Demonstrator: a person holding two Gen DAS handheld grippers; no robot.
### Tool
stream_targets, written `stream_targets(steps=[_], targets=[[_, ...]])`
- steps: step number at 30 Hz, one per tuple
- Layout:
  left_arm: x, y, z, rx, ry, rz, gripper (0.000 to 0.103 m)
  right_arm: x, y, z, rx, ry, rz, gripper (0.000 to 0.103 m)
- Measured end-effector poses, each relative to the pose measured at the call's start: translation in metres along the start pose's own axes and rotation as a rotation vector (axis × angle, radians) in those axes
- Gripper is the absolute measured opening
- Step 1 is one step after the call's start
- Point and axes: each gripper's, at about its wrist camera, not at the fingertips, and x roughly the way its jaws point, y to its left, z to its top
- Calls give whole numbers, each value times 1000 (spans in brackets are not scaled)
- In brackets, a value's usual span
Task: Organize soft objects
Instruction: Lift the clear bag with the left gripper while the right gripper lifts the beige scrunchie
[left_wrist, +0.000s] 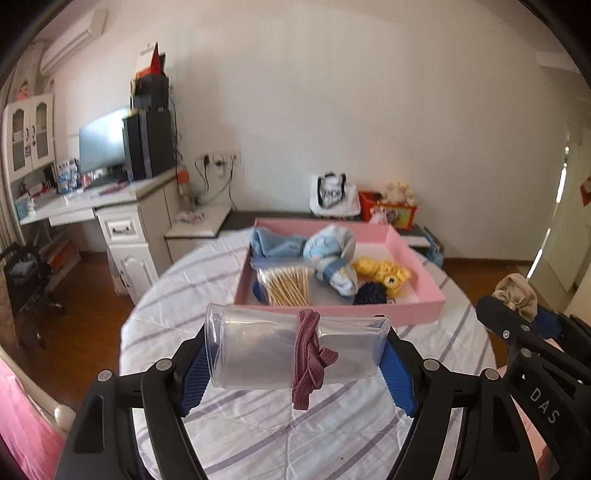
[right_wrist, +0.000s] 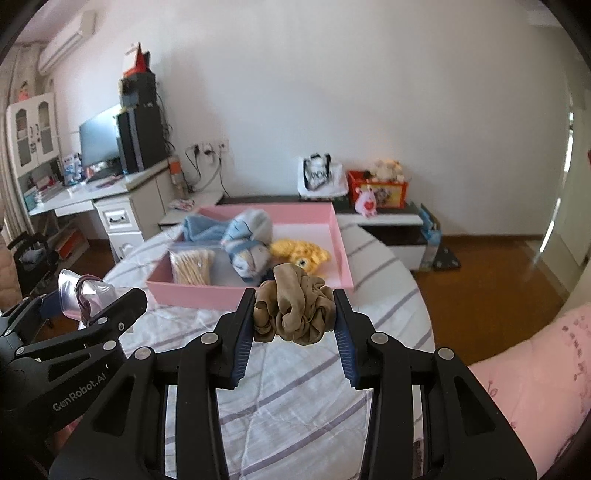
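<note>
Scrunchie (right_wrist: 291, 314), tan and satiny, sits bunched between my right gripper (right_wrist: 293, 317) pads, jaws closed on it at a middling width; it is held above the striped tablecloth (right_wrist: 295, 387), just short of the near wall of the pink tray (right_wrist: 199, 295). Fabric is crumpled into loose folds, with one lobe standing up above the pads.

My left gripper (left_wrist: 295, 350) has its jaws spread fairly wide, clamped endwise on a clear plastic cylinder (left_wrist: 258, 350) lying horizontal. A maroon ribbed hair band (left_wrist: 310, 354) is looped around the tube, its tail hanging below.

Risks, as I judge them:
- Satin is slick and compressible; the scrunchie may creep out of the pads if I tilt or jolt the right gripper.
- I take the next step to be threading the scrunchie onto the tube. The left pads cover both ends, so I see no free end to slide over; regripping could drop the tube.
- The tube wall is smooth and held only by end pressure; a sideways push from the right could pop it loose or roll it.
- The two grippers are close; contact is possible.

Tray already holds a bag of cotton swabs (left_wrist: 290, 284), blue cloth items (left_wrist: 328, 254), yellow crochet pieces (left_wrist: 384, 271).
</note>
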Motion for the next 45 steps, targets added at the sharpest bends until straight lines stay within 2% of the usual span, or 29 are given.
stream_targets(steps=[7, 21, 30, 45], targets=[[-66, -4, -7, 21, -132, 8, 75, -38, 12, 6, -34, -98, 30, 37], [-155, -8, -47, 29, -301, 38, 75, -99, 26, 2, -49, -246, 56, 38], [-171, -8, -79, 7, -339, 44, 75, -112, 31, 0, -56, -278, 76, 38], [-152, -14, -81, 5, -326, 49, 75, -110, 27, -3, -52, -284, 83, 38]])
